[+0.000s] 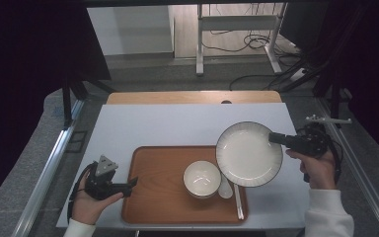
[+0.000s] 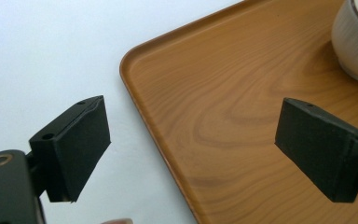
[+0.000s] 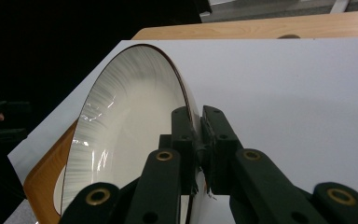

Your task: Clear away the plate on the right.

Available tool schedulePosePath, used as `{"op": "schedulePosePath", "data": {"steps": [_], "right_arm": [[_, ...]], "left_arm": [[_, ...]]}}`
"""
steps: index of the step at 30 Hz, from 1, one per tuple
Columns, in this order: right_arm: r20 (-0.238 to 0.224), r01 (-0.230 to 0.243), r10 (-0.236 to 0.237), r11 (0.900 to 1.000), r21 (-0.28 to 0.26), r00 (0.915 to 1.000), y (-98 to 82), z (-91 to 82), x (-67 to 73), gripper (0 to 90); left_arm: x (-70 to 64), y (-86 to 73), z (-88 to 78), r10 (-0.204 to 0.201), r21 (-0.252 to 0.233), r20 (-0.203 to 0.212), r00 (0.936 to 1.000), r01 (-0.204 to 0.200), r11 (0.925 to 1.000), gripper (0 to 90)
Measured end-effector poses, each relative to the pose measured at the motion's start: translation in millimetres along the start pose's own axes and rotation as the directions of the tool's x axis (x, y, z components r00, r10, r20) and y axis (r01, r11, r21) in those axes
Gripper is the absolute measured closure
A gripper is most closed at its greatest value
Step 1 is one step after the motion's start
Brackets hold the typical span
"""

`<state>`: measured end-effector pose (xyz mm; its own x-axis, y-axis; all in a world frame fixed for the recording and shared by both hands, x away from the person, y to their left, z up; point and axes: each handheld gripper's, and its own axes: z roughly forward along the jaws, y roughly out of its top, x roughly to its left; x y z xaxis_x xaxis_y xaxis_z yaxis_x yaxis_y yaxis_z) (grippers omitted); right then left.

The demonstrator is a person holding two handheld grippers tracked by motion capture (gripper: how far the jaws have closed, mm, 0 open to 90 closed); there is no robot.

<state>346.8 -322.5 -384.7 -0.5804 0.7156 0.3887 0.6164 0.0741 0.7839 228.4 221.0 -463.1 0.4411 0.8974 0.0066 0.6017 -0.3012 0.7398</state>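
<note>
A wooden tray (image 1: 158, 197) lay on the white table top (image 1: 177, 123) and served as the landmark of the scene. The plate (image 1: 249, 154), white with a dark rim, was held over the far right corner of the tray, overlapping the tray's right edge and lifted clear of it. It was gripped at its right rim by the right gripper (image 1: 275, 138), whose jaws were closed tightly on that rim; in the right gripper view the plate (image 3: 130, 135) was seen edge-on, its rim pinched between the two black jaws of the right gripper (image 3: 200, 140). A small white bowl (image 1: 202, 178) stood on the right half of the tray, just beside the raised plate, and a white spoon (image 1: 225, 187) lay on the tray next to the bowl, near the tray's right edge. The left gripper (image 1: 132, 183) was held at the left edge of the tray, its jaws standing wide apart with nothing between them; in the left gripper view the left gripper (image 2: 191, 149) was seen spanning the tray's rim (image 2: 135, 93), with the bowl (image 2: 354, 42) at the upper right.
</note>
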Motion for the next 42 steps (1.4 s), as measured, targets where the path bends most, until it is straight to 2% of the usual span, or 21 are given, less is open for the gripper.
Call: {"op": "schedulePosePath", "data": {"steps": [2, 4, 9, 12, 16, 21, 25, 27, 30, 33, 36, 38, 39, 42], "right_arm": [[-0.006, 0.01, -0.01, 1.0, -0.004, 0.9999, 0.6, 1.1, 3.3, 84.4], [-0.018, 0.019, -0.019, 1.0, -0.009, 0.9997, 1.3, 2.9, 7.6, 84.5], [-0.036, 0.039, -0.039, 0.999, -0.009, 0.9986, 3.6, 8.0, 16.5, 84.5], [-0.044, 0.049, -0.049, 0.999, -0.007, 0.9978, 5.1, 11.3, 21.1, 84.5], [-0.05, 0.067, -0.067, 0.998, -0.003, 0.9965, 6.6, 15.5, 27.3, 84.5], [-0.064, 0.084, -0.084, 0.996, 0.002, 0.9944, 8.0, 22.3, 35.7, 84.4], [-0.077, 0.099, -0.099, 0.995, 0.003, 0.9921, 9.8, 28.3, 42.0, 84.4], [-0.087, 0.1, -0.1, 0.995, 0.002, 0.9912, 10.4, 31.5, 44.3, 84.4], [-0.099, 0.104, -0.103, 0.995, -0.001, 0.9897, 10.7, 36.4, 47.6, 84.4], [-0.107, 0.113, -0.112, 0.994, 0.002, 0.9879, 10.7, 41.0, 50.7, 84.4], [-0.112, 0.121, -0.121, 0.993, -0.002, 0.9863, 11.0, 45.8, 54.3, 84.2], [-0.113, 0.132, -0.132, 0.991, -0.013, 0.9847, 11.2, 48.1, 57.0, 84.2], [-0.117, 0.134, -0.135, 0.991, -0.011, 0.984, 11.5, 49.4, 58.1, 84.2], [-0.133, 0.135, -0.136, 0.991, -0.012, 0.9818, 11.5, 53.6, 59.5, 84.2]], "left_arm": [[-1.4, 1.7, -1.3, -0.002, -0.004, 0.0, 1.0, 0.002, 1.0, 9.6], [-5.1, 5.5, -4.2, 0.016, -0.006, -0.008, 0.9998, -0.016, 0.9998, 9.7], [-15.7, 20.1, -9.6, -0.01, -0.048, 0.059, 0.9982, 0.013, 0.9987, 10.1], [-23.3, 29.6, -8.9, -0.006, -0.057, 0.092, 0.9957, 0.011, 0.9983, 10.5], [-34.9, 46.4, -8.9, -0.006, -0.091, 0.172, 0.9851, 0.022, 0.9956, 13.0], [-50.3, 65.8, -6.5, 0.008, -0.123, 0.241, 0.9705, 0.022, 0.9921, 14.2], [-59.0, 80.2, -0.8, 0.01, -0.13, 0.295, 0.9554, 0.03, 0.991, 15.6], [-62.1, 86.9, 3.2, 0.004, -0.128, 0.327, 0.945, 0.04, 0.991, 16.1], [-64.7, 93.6, 10.2, -0.001, -0.124, 0.351, 0.9364, 0.047, 0.9912, 17.4], [-66.5, 99.5, 17.8, -0.001, -0.114, 0.39, 0.9207, 0.05, 0.9922, 20.9], [-68.5, 105.1, 25.0, -0.007, -0.106, 0.412, 0.9113, 0.055, 0.9929, 25.2], [-69.8, 108.8, 30.9, -0.02, -0.095, 0.432, 0.9015, 0.068, 0.9932, 27.3], [-70.3, 110.8, 34.8, -0.034, -0.093, 0.451, 0.892, 0.085, 0.9921, 28.7], [-71.8, 116.3, 50.0, -0.083, -0.065, 0.52, 0.8503, 0.137, 0.9885, 35.5]]}}
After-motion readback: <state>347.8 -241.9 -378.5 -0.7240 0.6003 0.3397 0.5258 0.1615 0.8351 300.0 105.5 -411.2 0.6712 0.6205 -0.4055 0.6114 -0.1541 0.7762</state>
